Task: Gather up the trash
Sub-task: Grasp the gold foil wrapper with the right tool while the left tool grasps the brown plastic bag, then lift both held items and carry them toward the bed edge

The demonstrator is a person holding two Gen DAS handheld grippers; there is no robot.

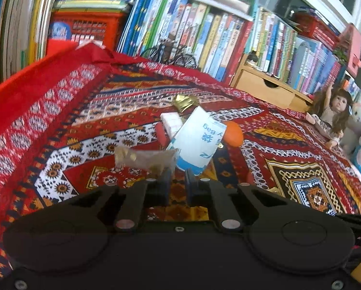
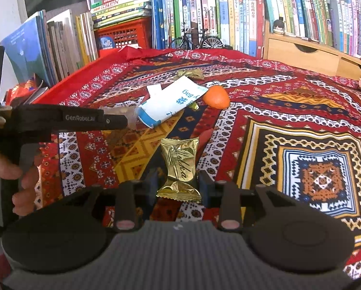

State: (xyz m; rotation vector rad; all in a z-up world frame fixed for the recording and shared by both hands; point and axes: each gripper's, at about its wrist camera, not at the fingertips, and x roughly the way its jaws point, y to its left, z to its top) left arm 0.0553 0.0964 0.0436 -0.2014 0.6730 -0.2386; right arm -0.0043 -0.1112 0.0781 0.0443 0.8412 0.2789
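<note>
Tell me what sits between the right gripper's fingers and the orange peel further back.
In the right wrist view, the gold candy wrapper stands between the right gripper fingers; beyond it only bare patterned cloth up to the orange peel.

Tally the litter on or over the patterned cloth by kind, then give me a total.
Gold foil wrappers: 2
Clear plastic wrapper: 1
White and blue paper bag: 1
Orange peel: 1
Small white pack: 1
Total: 6
</note>
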